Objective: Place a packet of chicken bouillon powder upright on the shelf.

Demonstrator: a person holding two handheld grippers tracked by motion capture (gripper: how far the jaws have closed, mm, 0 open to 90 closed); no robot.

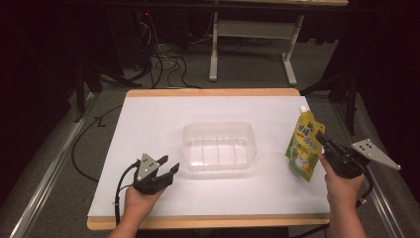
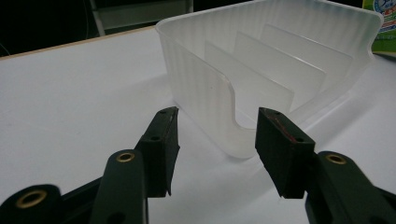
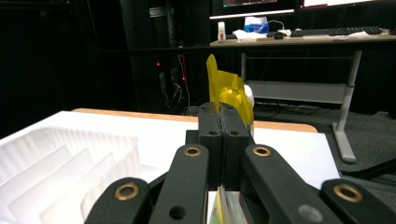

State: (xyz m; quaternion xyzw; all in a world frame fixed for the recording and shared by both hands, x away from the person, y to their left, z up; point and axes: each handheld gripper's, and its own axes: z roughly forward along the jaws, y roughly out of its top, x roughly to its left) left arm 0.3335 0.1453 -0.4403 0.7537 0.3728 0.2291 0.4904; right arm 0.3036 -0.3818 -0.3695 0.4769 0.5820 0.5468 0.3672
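Note:
A clear plastic container [image 1: 219,145] with inner dividers sits in the middle of the white table [image 1: 148,124]. My left gripper [image 1: 167,167] rests open near the container's front left corner; in the left gripper view its jaws [image 2: 217,135] stand apart on either side of that corner [image 2: 231,126] without touching it. My right gripper [image 1: 324,144] is shut on a yellow-green spouted pouch [image 1: 304,145], held upright and lifted at the table's right side. In the right gripper view the pouch [image 3: 229,93] sticks up past the closed jaws.
The table's wooden edge [image 1: 208,221] runs along the front. Beyond the far edge stand a desk frame [image 1: 252,44] and loose cables [image 1: 163,64] on the floor. A metal rail [image 1: 44,168] runs along the left.

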